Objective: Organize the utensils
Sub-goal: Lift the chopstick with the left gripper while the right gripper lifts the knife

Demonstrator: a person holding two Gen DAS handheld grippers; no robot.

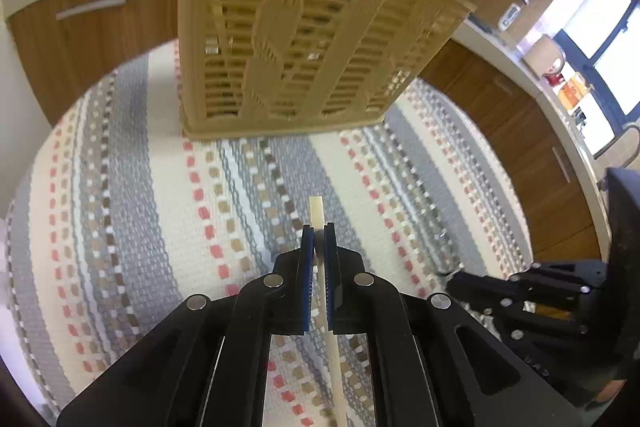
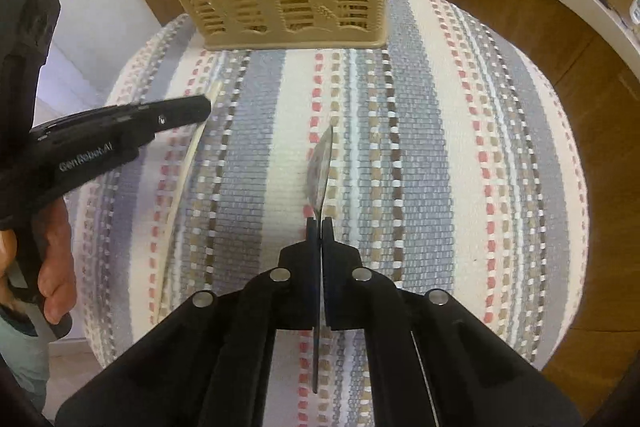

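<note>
Striped woven cloth [image 2: 420, 155], coarse knit texture w/ cream, grey, tan and pink-red bands, covers the whole tabletop; wood-grain cabinet fronts [image 1: 84, 39] w/ metal bar handles and a white counter edge sit behind it.

One beige plastic utensil basket [image 1: 304, 39], box-shaped, slatted walls w/ a moulded braid pattern, stands upright on the cloth at the far side; a few utensil ends poke above its rim, too blurred to count.

Two black tools, hinged linkages w/ round silver rivets, blue ribbed pads. Left tool [image 1: 319, 247] clenched on one pale cream chopstick [image 1: 316, 213], thin, square-tipped, smooth; the stick runs between the pads, its short end poking out ahead and its long part trailing back under the linkage. In the right wrist view the same tool [image 2: 200, 109] comes in from the left edge, a person's hand [image 2: 56, 259] wrapped round its grip, chopstick slanting down toward the cloth.

Right tool [image 2: 320, 231] clenched on one shiny metal spoon [image 2: 320, 167], held by the neck, seen edge-on: bowl ahead of the pads, flat handle running back between them. Spoon sits near cloth centre, well apart from the basket. In the left wrist view the right tool [image 1: 480, 285] shows at lower right, tip only.
</note>
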